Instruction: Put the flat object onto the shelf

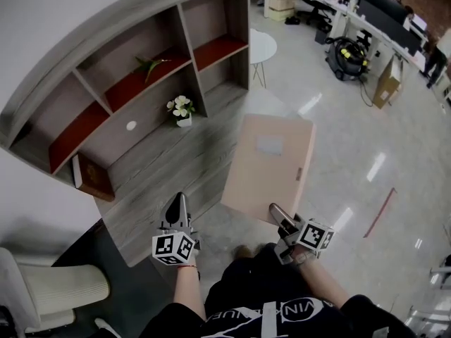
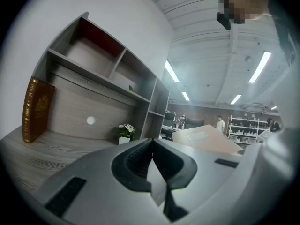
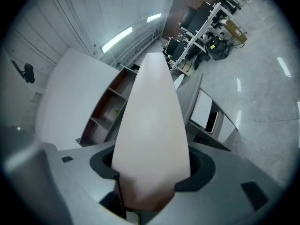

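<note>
The right gripper (image 1: 277, 214) clamps its jaws on the near edge of the flat beige rectangular folder (image 1: 271, 162). The folder lies almost level above the glossy grey floor (image 1: 352, 136), its long axis pointing away from the person, just beside the grey wood-grain shelf unit (image 1: 158, 157). The left gripper (image 1: 177, 203) has its jaws pressed together on nothing and points level at the shelf's near edge. Both forearms reach forward.

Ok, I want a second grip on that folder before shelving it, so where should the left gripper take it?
I'd take the folder at its near left corner, from the person's side, fingers above and below: it's thin and held flat, the right gripper clamps its near right corner, and the shut left gripper must open first.
</note>
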The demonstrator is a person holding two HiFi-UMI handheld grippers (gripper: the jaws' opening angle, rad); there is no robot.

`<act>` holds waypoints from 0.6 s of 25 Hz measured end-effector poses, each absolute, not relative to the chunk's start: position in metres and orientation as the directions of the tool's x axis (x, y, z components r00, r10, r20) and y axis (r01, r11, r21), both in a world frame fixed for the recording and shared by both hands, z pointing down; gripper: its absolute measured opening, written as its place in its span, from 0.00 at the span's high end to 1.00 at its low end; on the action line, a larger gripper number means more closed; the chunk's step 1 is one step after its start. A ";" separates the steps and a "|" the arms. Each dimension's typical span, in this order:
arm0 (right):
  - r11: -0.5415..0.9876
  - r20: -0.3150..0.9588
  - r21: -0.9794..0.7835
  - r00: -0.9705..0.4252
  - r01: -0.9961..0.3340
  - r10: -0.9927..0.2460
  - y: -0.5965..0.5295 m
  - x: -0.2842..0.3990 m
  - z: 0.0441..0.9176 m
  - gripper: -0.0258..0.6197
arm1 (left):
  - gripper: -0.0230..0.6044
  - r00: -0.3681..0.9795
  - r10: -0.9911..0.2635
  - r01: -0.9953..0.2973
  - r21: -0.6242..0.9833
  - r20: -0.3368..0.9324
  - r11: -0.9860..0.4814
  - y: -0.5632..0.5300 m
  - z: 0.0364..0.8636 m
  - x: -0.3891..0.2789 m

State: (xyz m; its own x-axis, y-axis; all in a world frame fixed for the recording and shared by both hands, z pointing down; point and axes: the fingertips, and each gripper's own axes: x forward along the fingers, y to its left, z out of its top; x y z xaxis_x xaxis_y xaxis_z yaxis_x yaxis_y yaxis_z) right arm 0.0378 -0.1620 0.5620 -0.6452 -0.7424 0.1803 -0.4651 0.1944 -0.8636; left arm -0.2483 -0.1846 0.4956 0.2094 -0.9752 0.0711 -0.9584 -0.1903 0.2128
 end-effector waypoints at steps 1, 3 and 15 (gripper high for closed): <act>0.189 0.183 -0.866 -0.644 -0.463 -0.743 -0.165 0.038 0.564 0.50 | 0.96 0.216 -0.973 -0.958 0.212 0.077 -0.195 -0.188 0.497 -0.246; 0.177 0.189 -0.871 -0.644 -0.459 -0.742 -0.173 0.038 0.568 0.50 | 0.96 0.218 -0.972 -0.957 0.213 0.086 -0.196 -0.194 0.501 -0.245; 0.136 0.218 -0.898 -0.693 -0.418 -0.688 -0.254 0.025 0.587 0.50 | 0.96 0.127 -0.990 -0.966 0.233 0.064 -0.109 -0.262 0.488 -0.261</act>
State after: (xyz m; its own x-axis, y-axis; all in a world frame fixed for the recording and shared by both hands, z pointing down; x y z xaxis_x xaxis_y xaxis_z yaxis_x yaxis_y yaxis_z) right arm 0.0250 -0.2538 0.5869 -0.6926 -0.6877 0.2179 -0.4181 0.1365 -0.8981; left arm -0.2612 -0.2615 0.4883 0.1267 -0.9899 0.0644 -0.9664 -0.1085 0.2330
